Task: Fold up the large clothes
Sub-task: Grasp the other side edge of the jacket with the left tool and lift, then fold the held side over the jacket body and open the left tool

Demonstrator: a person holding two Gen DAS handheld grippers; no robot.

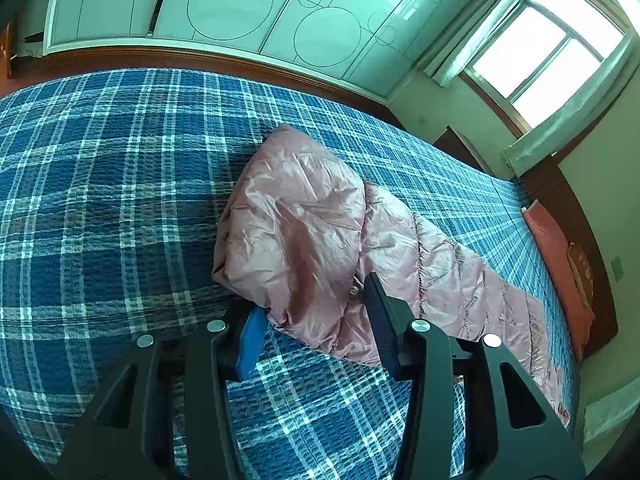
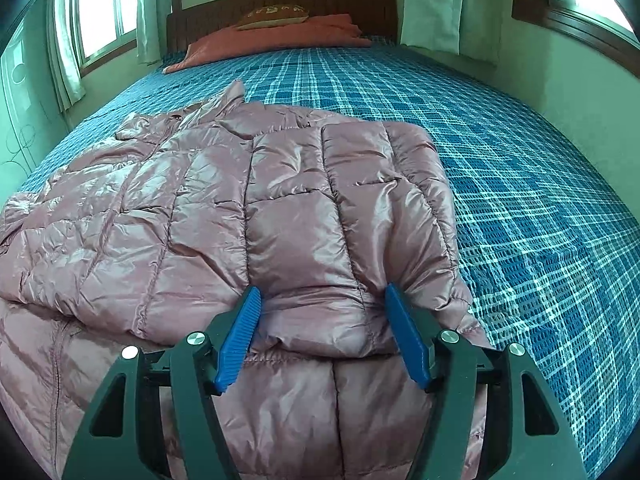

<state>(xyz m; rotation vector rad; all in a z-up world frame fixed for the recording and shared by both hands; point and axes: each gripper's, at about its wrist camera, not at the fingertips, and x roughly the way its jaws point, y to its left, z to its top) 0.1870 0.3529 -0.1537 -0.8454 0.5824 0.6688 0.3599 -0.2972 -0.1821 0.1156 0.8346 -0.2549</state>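
Right gripper clamps the jacket fold. Left gripper probably pinching a sleeve corner; shallow bite, slick fabric could slip, fold springs open.

Home bedroom – plaid-covered bed, wooden headboard, pillow, curtained window, sliding wardrobe doors
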